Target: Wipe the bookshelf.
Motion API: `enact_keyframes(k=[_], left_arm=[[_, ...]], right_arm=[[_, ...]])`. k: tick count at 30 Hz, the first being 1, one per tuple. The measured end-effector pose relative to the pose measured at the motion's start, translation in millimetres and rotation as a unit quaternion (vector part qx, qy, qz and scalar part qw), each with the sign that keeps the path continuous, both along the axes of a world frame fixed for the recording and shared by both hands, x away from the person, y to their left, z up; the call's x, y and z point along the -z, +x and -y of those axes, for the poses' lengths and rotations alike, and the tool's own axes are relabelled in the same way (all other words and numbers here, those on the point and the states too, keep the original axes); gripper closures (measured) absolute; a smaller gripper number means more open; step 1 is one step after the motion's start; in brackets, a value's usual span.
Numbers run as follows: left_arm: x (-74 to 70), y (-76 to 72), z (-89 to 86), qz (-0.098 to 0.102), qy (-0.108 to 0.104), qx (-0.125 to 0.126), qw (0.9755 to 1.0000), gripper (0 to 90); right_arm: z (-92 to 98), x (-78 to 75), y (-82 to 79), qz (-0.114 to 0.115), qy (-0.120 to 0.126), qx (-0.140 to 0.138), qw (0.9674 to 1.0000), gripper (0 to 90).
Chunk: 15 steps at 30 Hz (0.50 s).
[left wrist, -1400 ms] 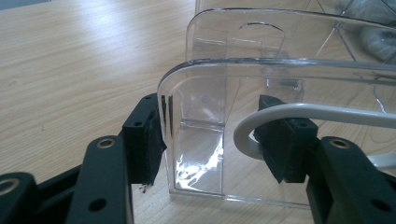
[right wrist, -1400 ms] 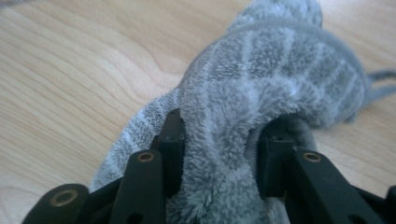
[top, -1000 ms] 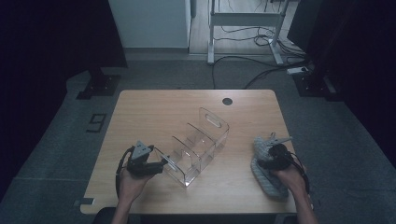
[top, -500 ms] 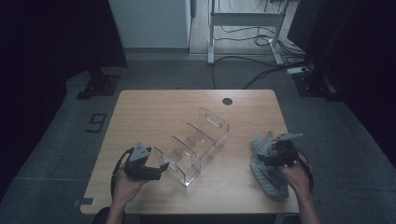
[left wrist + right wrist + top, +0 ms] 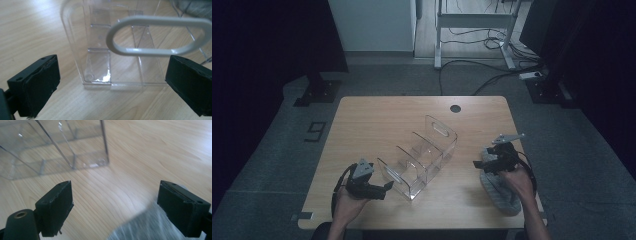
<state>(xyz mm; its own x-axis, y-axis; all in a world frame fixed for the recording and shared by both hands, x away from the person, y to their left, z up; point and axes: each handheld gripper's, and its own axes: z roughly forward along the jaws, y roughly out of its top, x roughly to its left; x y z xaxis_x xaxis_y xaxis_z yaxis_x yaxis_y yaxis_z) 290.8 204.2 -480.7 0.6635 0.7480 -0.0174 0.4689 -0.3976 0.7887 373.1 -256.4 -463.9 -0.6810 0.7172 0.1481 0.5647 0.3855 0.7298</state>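
Left gripper view: the left gripper has its jaws spread wide, having just been opening, with nothing pinched between them. Directly ahead stands the clear acrylic divided organizer, its near end wall facing the jaws and an oval handle slot cut near the top of that wall. The organizer rests on the light wooden table.

In the right gripper view, the right gripper is likewise spread, its jaws having just been opening, and grips nothing. A grey folded cloth lies on the table below and between the jaws, blurred. The organizer's far corner appears at upper left.

In the high view, the left gripper sits just beside the organizer's near end. The right gripper hangs above the cloth at the table's right edge, well apart from the organizer.
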Motion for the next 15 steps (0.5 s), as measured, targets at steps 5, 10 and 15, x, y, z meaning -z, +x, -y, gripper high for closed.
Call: enact_keyframes(k=[5,10,15], left_arm=[[7.3,-2.2,2.6,-0.008,0.013,-0.006,0.9999,0.0],[12.6,0.7,3.3,-0.012,0.011,-0.014,0.9998,0.0],[15.8,3.4,4.4,-0.012,0.008,-0.02,0.9997,0.0]], right_arm=[[-19.8,0.2,11.3,0.003,0.009,-0.032,0.9994,12.5],[-37.3,-2.8,21.5,0.009,0.017,-0.051,0.9985,12.0],[-55.0,-3.5,32.2,0.007,0.031,-0.076,0.9966,12.0]])
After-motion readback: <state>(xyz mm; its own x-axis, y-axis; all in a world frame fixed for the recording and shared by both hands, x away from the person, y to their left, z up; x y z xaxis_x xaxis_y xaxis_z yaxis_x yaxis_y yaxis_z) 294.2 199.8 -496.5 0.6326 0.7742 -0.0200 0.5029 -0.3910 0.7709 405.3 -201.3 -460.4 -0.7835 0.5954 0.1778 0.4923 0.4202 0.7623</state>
